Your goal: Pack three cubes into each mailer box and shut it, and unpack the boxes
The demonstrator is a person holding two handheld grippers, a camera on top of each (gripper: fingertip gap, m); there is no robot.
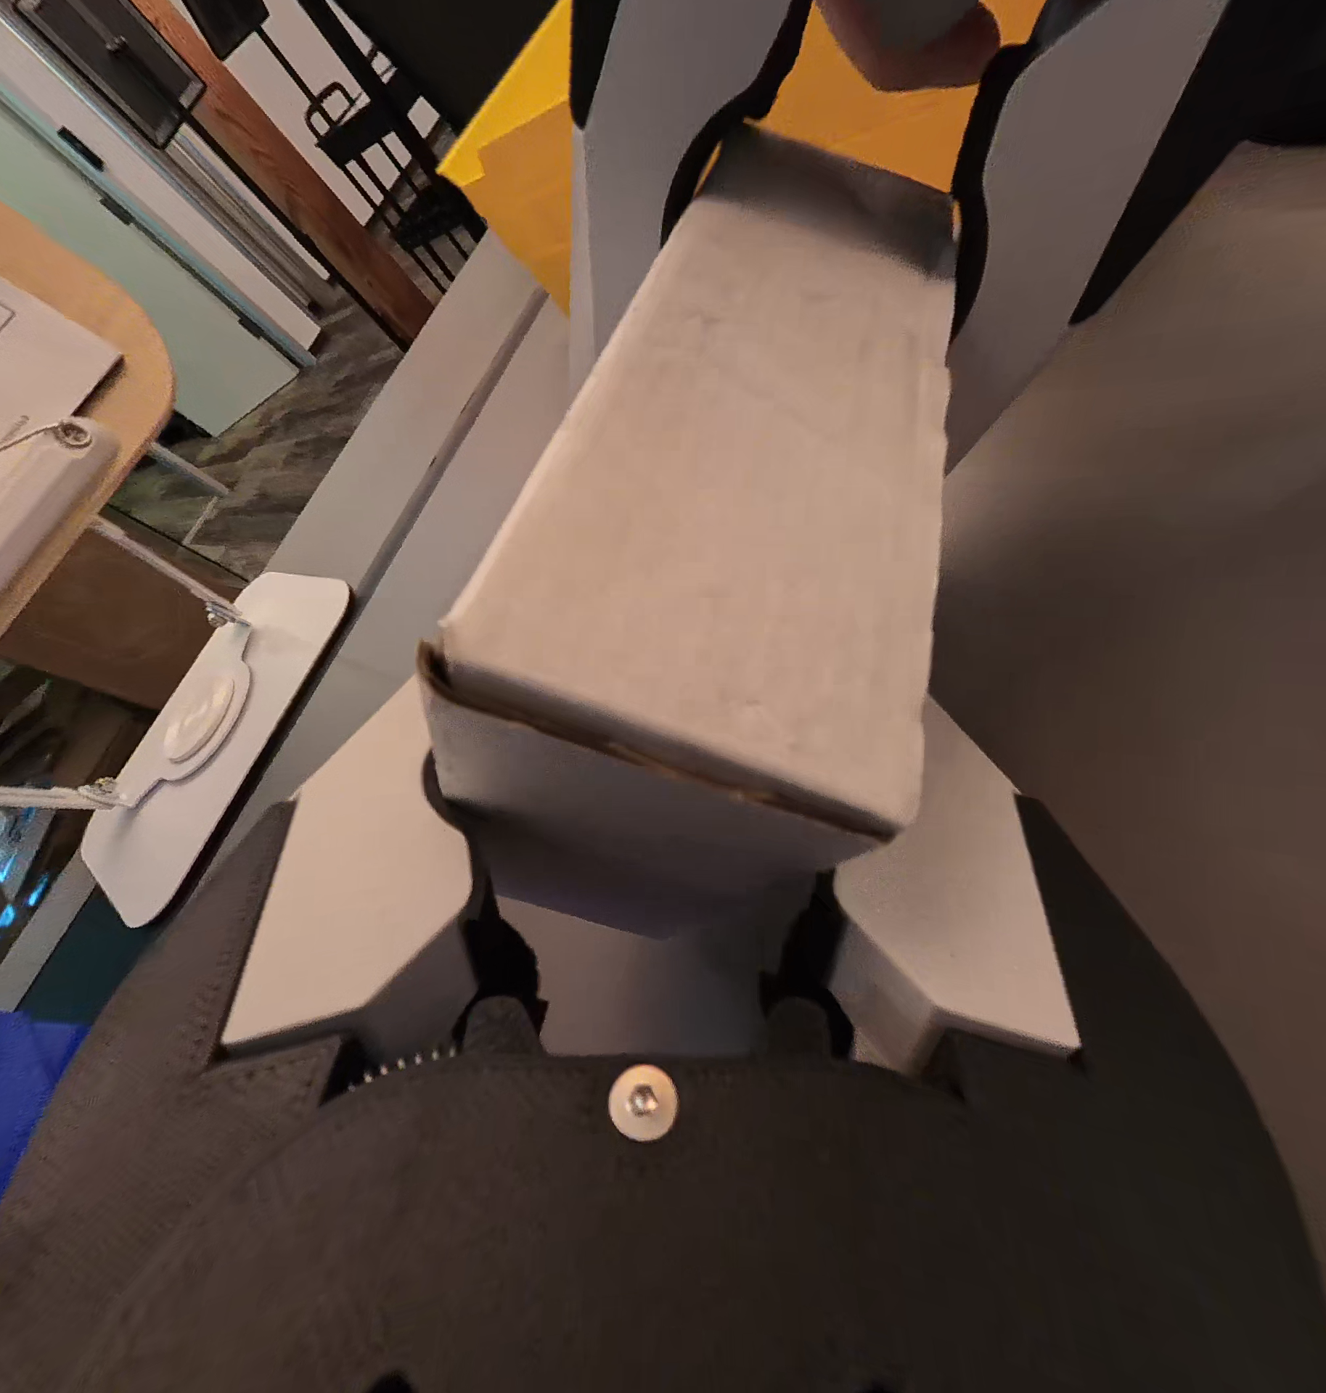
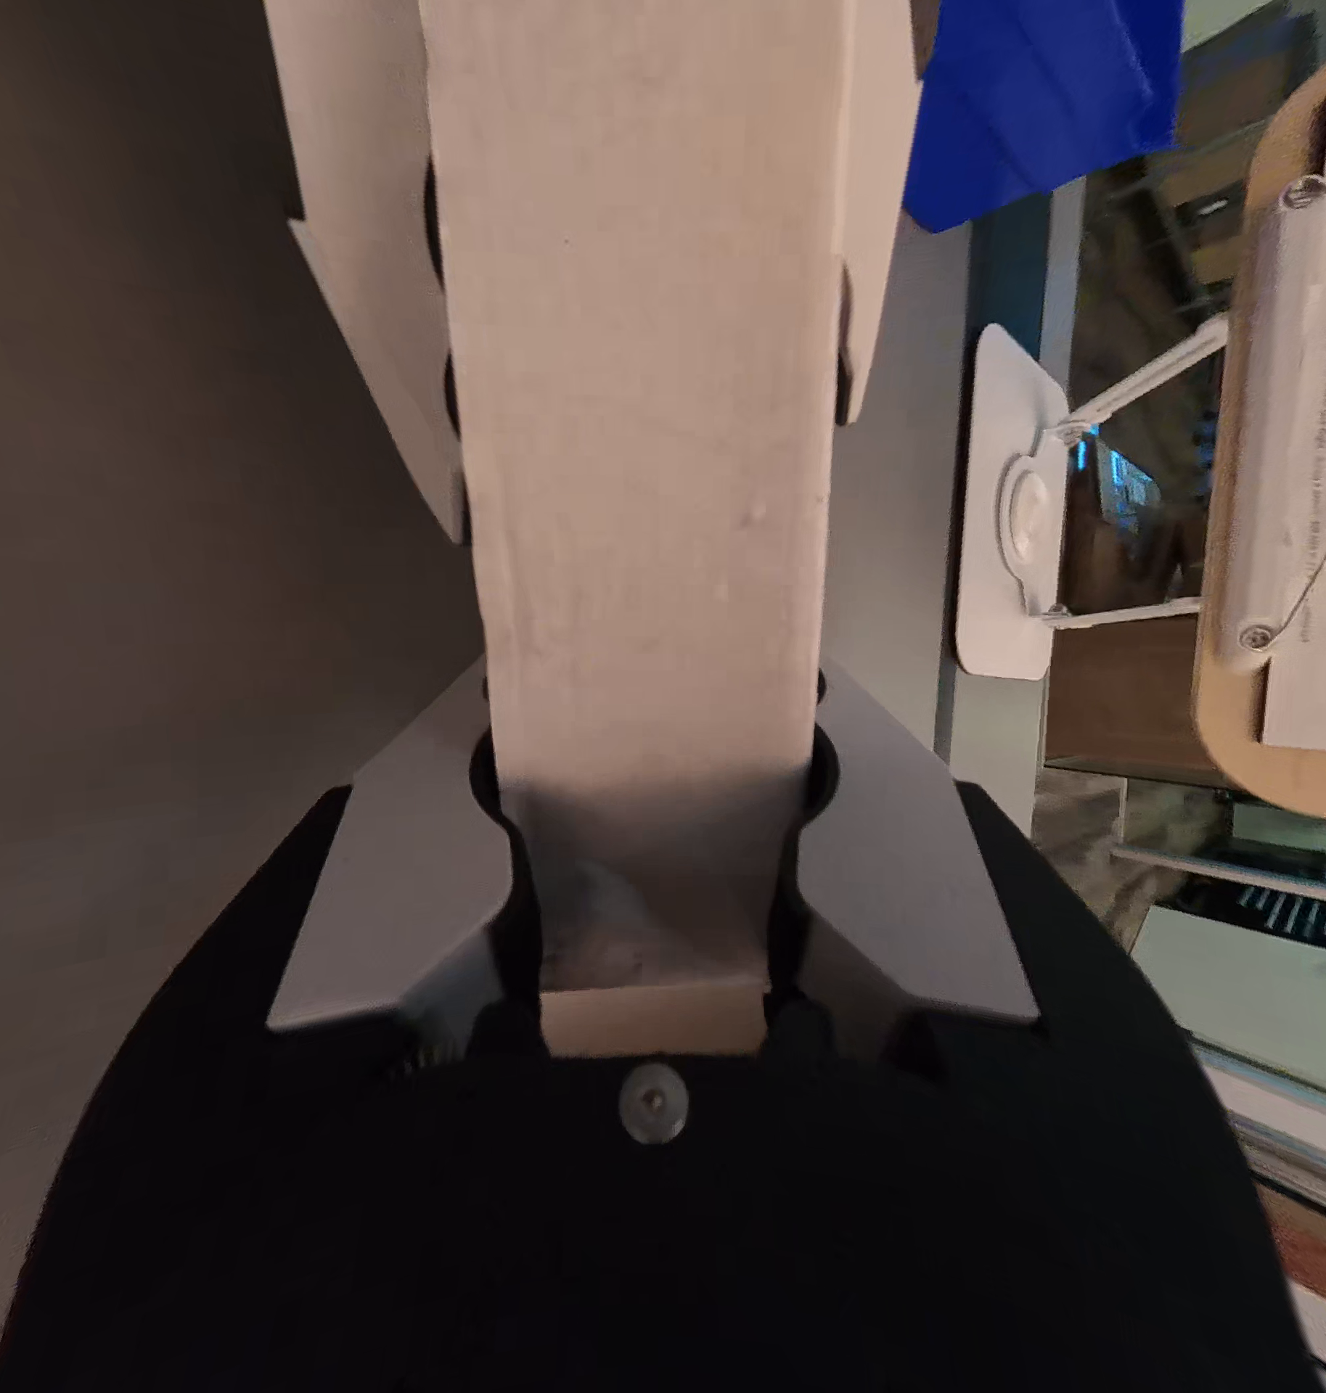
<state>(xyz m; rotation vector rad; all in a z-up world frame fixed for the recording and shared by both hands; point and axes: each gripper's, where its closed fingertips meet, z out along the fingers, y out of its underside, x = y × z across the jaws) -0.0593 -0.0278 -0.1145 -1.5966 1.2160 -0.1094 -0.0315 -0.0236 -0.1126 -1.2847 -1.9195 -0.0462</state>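
A closed white mailer box hangs in the air between my two grippers, one at each end. In the left wrist view, my left gripper is shut on the near end. My right gripper is shut on the far end, its black pads pressing both sides. In the right wrist view, the box runs up from my right gripper, which clamps its near end. My left gripper grips it farther up. The box's contents are hidden. No cube shows clearly.
A yellow surface lies behind the box in the left wrist view. A blue thing shows at the upper right of the right wrist view. A wooden table with paper and a white stand base are off to the side. A hand holds the right gripper. Spacing between my two grippers at the tips: around 4 centimeters. It is some 25 centimeters from my left tips to the blue thing. Look for it in the left wrist view too.
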